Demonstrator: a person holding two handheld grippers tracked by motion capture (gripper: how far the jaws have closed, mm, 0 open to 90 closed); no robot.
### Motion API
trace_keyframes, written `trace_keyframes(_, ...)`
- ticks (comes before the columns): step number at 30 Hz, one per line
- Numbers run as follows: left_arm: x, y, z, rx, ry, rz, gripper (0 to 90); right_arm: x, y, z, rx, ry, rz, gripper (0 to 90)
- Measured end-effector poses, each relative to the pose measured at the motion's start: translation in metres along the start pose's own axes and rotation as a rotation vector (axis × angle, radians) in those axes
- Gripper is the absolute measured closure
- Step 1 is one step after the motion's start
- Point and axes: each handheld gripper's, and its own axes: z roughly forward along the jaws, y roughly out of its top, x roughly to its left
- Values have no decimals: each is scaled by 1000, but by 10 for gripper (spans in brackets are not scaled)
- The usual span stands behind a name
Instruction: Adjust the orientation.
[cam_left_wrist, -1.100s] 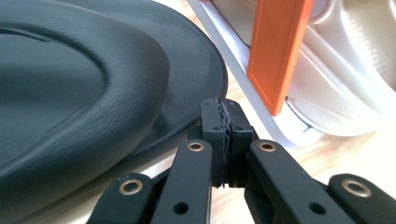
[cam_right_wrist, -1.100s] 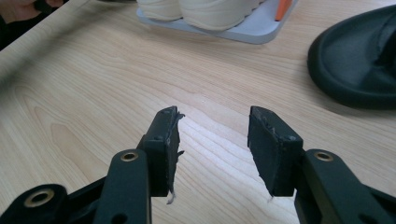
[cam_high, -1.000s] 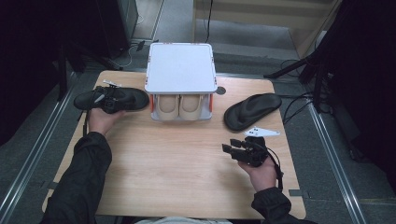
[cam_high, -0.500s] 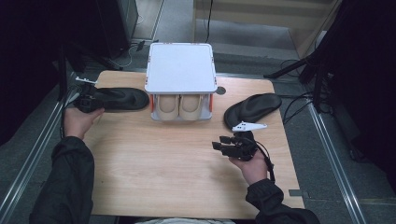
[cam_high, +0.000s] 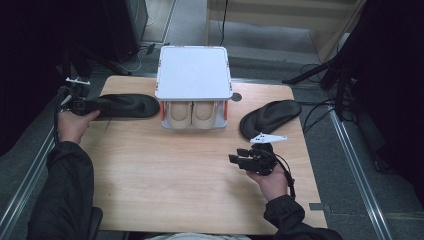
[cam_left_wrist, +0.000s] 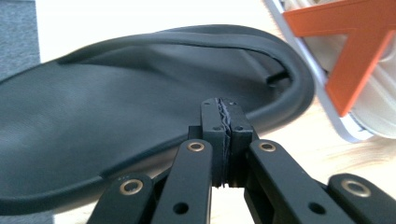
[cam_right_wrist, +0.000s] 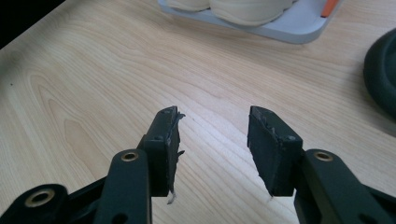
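The left hand-held gripper (cam_high: 75, 105) has its jaws pressed together, and in the left gripper view they look shut on nothing, with the black slipper (cam_left_wrist: 140, 116) lying just past the tips. From above, that gripper sits at the slipper's heel end by the table's (cam_high: 175, 190) left edge, so whether it pinches the rim there I can't tell. The right hand-held gripper (cam_high: 239, 159) is spread wide with only bare wood between the jaws, hovering near the right edge.

The left slipper (cam_high: 120, 106) lies along the far-left part of the table, toe almost touching the rack (cam_high: 194, 72). The second slipper (cam_high: 270, 116) sits right of the rack, well apart from the right gripper. The rack's lower shelf already has a beige pair (cam_high: 192, 114) in it.

My guess: the two black slippers go onto the rack, and neither is up there yet, so pretty much everything is left.
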Motion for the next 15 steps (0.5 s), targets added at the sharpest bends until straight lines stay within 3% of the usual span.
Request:
trace_keyframes(3,5,2,4,-17,6,-9,897,-1,-4,-2,2,-5,5,545)
trace_keyframes(8,16,0,12,9,41,-25,898,-1,-7,-4,7,-10,14,545)
trace_keyframes(15,17,-5,13,19,50,-36,897,0,-7,-3,8,-10,4,545)
